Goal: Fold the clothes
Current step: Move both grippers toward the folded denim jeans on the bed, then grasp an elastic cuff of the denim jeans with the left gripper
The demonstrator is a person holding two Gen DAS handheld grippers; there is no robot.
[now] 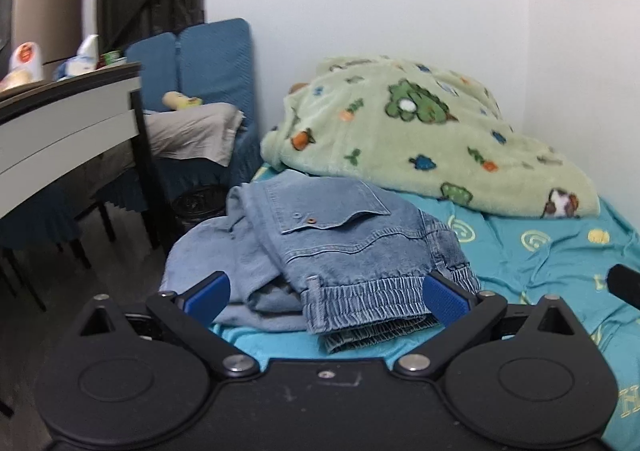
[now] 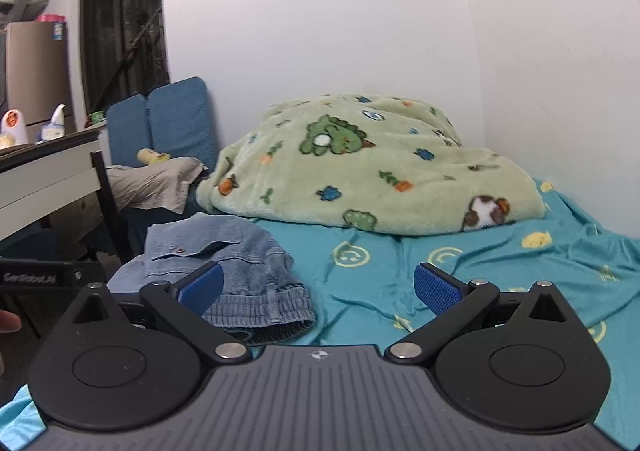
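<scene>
1. Denim clothes lie folded in a stack at the near left edge of the bed, on the teal sheet.
2. Left gripper hangs just before the stack, jaws spread wide, holding nothing.
3. Right gripper sits over the sheet, jaws likewise spread and empty.
4. Behind the stack lies a green blanket.

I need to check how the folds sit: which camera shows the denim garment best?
The left wrist view: the denim garment lies centred and close between the open left tongs, with its pocket flap, snap and elastic hem clear. The right wrist view shows it smaller, off to the left, partly behind a blue finger.
</scene>
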